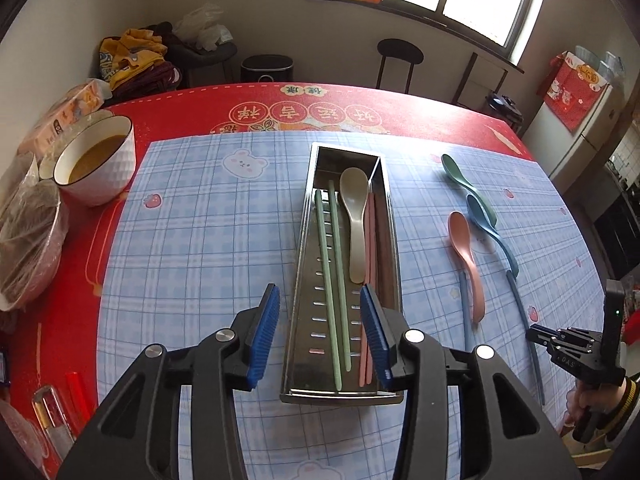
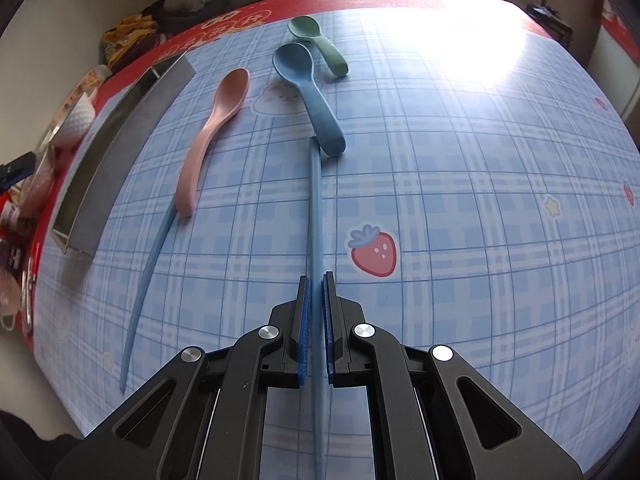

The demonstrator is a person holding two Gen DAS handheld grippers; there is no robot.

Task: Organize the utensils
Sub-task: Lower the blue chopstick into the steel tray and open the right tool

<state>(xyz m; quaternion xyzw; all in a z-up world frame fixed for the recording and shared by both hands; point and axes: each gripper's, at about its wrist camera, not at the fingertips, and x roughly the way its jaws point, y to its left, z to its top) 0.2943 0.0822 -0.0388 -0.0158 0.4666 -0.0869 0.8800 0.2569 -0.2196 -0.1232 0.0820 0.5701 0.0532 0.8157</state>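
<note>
A steel utensil tray [image 1: 306,256] lies lengthwise on the blue plaid mat. It holds two green chopsticks [image 1: 332,264], a beige spoon [image 1: 355,216], and pink and brown chopsticks. My left gripper [image 1: 320,294] hangs open over the tray's near end, with nothing between its pads. On the mat to the right lie a green spoon [image 2: 320,44], a blue spoon [image 2: 308,96] and a pink spoon [image 2: 216,132]. My right gripper [image 2: 317,280] is shut on a blue chopstick [image 2: 316,200] whose far tip touches the blue spoon's handle. A second blue chopstick [image 2: 148,280] lies by the pink spoon.
A white bowl of brown liquid [image 1: 96,160], a film-covered bowl [image 1: 28,240] and a tissue box [image 1: 68,112] crowd the table's left side. Small items [image 1: 76,392] sit at the near left corner. A black chair [image 1: 398,60] stands beyond the far table edge.
</note>
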